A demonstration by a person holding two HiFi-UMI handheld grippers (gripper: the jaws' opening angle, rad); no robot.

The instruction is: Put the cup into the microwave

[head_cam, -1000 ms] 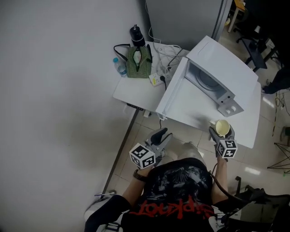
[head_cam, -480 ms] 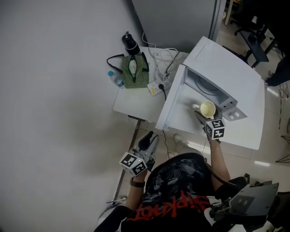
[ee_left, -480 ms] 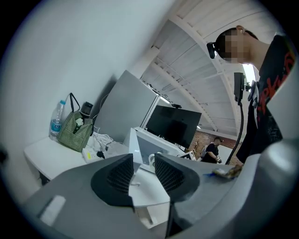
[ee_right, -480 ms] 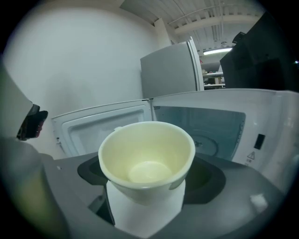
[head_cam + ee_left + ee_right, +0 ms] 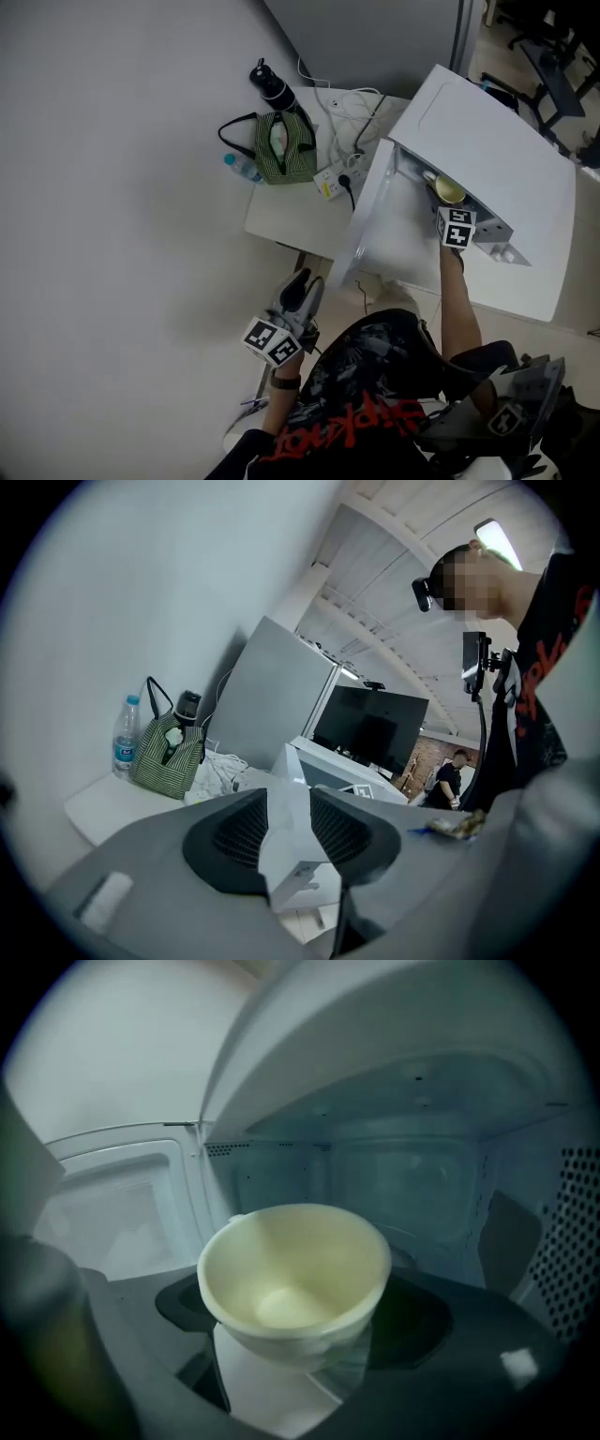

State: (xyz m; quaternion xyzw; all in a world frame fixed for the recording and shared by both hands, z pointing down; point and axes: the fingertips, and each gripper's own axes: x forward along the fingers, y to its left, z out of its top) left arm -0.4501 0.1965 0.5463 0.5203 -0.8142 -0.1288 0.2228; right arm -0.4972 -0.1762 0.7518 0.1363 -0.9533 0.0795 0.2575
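Observation:
The cream cup (image 5: 450, 191) (image 5: 295, 1274) is upright and empty, held between the pads of my right gripper (image 5: 447, 200) (image 5: 298, 1324), which is shut on it. It hangs at the mouth of the white microwave (image 5: 497, 141), just under the top edge of the opening, with the lit cavity (image 5: 403, 1176) straight ahead. The microwave door (image 5: 384, 225) (image 5: 122, 1204) stands swung open to the left. My left gripper (image 5: 302, 289) (image 5: 286, 832) hovers low in front of the table, open, with nothing between its jaws.
A white table (image 5: 291, 216) left of the microwave carries a green striped bag (image 5: 286, 145) (image 5: 169, 752), a black bottle (image 5: 267, 82), a water bottle (image 5: 239, 167) (image 5: 125, 733) and a power strip with cables (image 5: 337, 178). A grey wall runs along the left.
My right gripper has carried the cup from in front of the open door up to the microwave's opening. The left gripper has drifted a little back and left.

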